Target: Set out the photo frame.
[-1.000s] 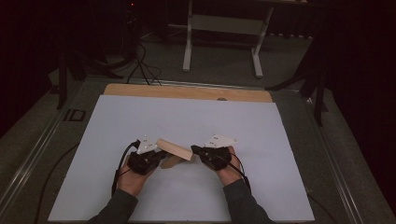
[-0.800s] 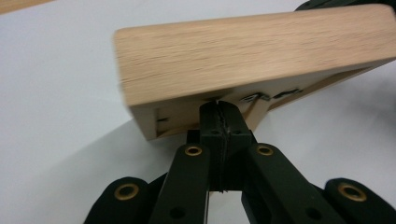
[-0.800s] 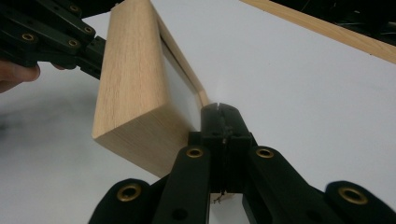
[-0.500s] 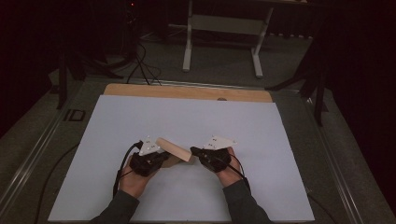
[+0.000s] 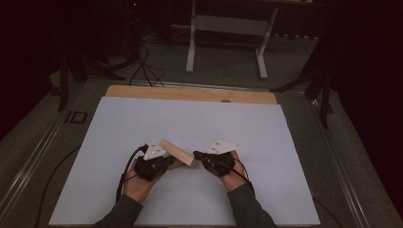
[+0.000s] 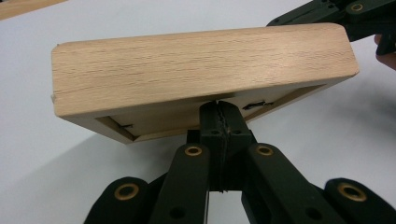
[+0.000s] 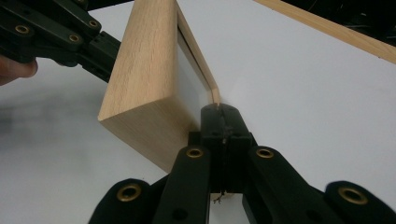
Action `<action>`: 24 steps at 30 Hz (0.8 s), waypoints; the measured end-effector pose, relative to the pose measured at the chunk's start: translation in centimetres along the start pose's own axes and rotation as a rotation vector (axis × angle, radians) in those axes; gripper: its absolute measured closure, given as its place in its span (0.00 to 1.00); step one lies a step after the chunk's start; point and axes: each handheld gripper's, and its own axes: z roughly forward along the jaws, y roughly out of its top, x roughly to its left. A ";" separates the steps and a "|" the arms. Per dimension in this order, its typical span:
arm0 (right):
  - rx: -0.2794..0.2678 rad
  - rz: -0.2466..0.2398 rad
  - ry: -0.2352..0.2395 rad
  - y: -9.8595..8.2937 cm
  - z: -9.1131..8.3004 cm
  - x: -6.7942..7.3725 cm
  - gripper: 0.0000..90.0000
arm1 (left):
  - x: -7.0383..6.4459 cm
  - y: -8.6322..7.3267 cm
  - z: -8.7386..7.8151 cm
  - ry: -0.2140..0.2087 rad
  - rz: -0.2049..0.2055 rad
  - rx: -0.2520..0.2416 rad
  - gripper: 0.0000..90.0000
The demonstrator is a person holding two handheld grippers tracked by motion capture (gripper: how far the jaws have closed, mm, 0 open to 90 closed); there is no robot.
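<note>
A pale wooden frame [image 5: 178, 152] is held up off the white worktop [image 5: 285, 142], between the two tools, near the 6 o'clock edge of the sheet and a little toward 7 o'clock. The left hand-held gripper [image 5: 164, 163] has its jaws pressed together on the thin inner lip of the frame's recessed back; in the left gripper view [image 6: 219, 112] the jaws meet with no gap at that lip. The right hand-held gripper [image 5: 198, 155] is likewise clenched on the frame's thin edge at its other end, seen close in the right gripper view [image 7: 222, 116].

The frame looks like light-coloured wood with a straight open grain, a broad flat outer band [image 6: 196, 70], rounded corners and a stepped rebate behind. Inside the rebate, the right gripper view shows a smooth pale panel [image 7: 187, 88], whether glass or board cannot be told.

Judged from this, it is stiff and fairly light, but the lip is narrow, so a pinch there could twist or slip; the bare wood should give decent friction. If the panel is glass it is fragile. A firmer hold would be across the broad band, with both ends supported and kept level
</note>
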 end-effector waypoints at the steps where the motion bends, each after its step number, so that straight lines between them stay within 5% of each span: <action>1: 0.001 -0.002 0.001 0.0 0.0 0.0 1.00 | 0.0 0.0 0.0 -0.001 0.001 0.001 1.00; 24: 0.012 -0.034 0.035 0.1 0.1 1.0 1.00 | 0.4 -0.1 0.3 0.013 -0.017 -0.001 1.00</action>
